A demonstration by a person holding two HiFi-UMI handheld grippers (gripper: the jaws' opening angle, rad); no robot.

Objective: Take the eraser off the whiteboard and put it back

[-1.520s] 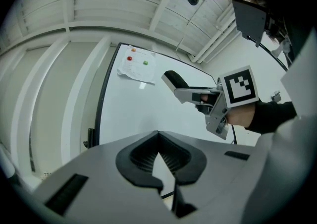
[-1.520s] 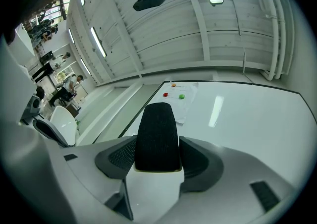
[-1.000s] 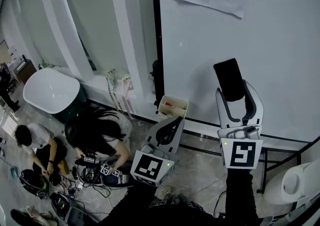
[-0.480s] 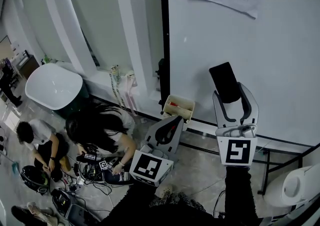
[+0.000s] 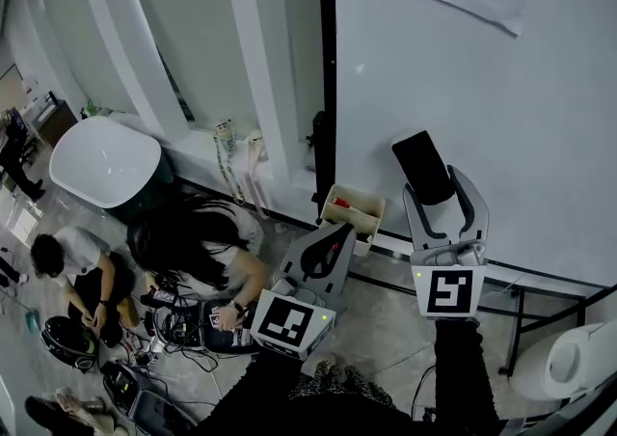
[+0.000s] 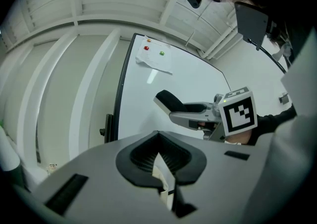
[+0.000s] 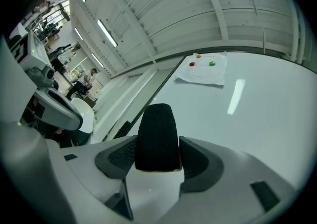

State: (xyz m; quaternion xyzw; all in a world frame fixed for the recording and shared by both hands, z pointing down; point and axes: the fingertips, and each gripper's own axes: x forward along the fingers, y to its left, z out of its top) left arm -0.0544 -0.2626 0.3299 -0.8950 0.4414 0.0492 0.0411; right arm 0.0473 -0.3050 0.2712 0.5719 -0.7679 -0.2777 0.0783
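Whiteboard [image 5: 521,116] fills the bg ahead of our right gripper [image 5: 441,189]. Its jaws clamp the black eraser [image 5: 420,162], which sticks out past the tips and seems clear of the board. Our left gripper [image 5: 337,233] is closed & empty. We reckon take-off's done; putting it back remains.

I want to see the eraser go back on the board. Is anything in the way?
Nothing visible is. The right gripper holds the eraser in its fingers, facing bare whiteboard. The only thing on the board nearby is a sheet of paper, higher up.
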